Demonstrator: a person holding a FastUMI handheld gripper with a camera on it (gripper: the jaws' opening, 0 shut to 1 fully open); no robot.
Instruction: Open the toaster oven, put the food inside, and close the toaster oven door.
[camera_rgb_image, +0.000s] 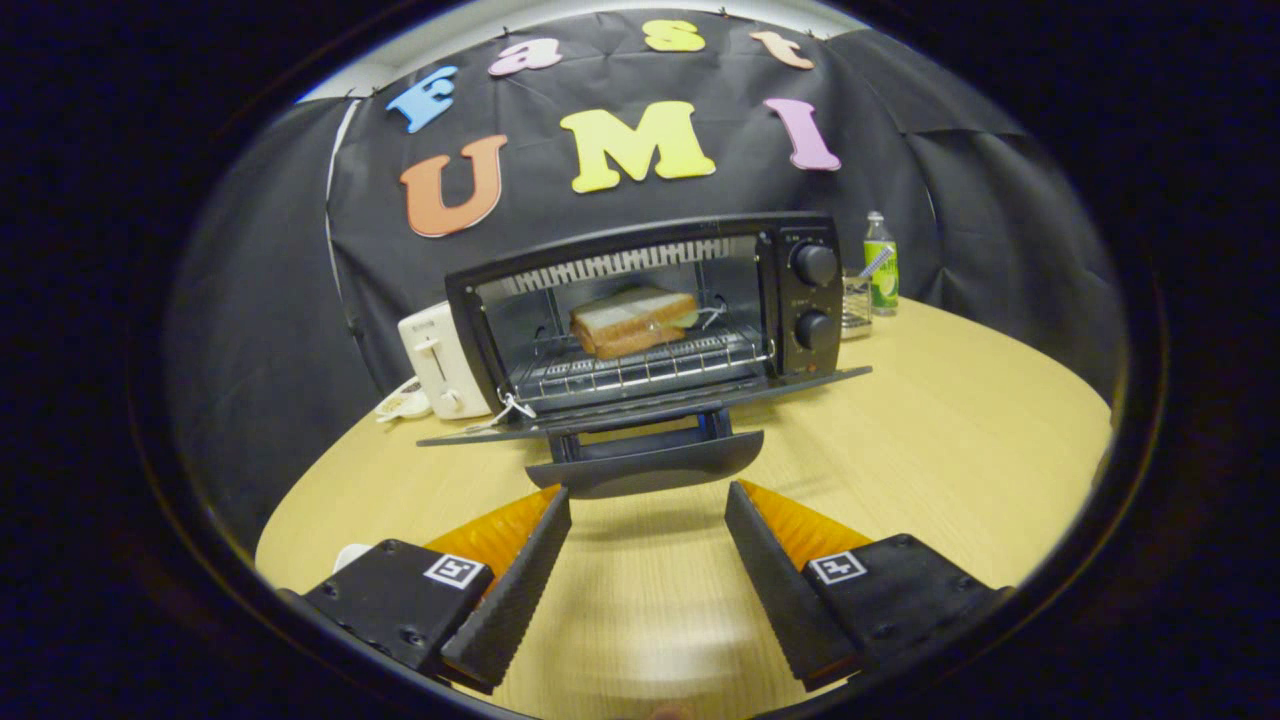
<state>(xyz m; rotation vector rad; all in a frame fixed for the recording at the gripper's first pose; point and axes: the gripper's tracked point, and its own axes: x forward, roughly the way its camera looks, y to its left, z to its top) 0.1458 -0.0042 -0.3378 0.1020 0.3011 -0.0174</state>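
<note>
A black toaster oven (800, 300) stands on the wooden table (950, 450), its door (640, 405) folded down flat towards me. The door's curved handle (645, 467) sticks out just ahead of my fingertips. Inside, a sandwich (632, 321) of toasted bread lies on the wire rack (640, 365). Two round knobs (815, 265) sit on the oven's right panel. My gripper (648, 490) is open, its fingers spread a little wider than the handle, with nothing between them.
A white pop-up toaster (440, 360) stands to the left of the oven, with a small white dish (403, 404) beside it. To the oven's right are a glass (856, 302) and a green-labelled bottle (881, 265). Bare tabletop lies to the right.
</note>
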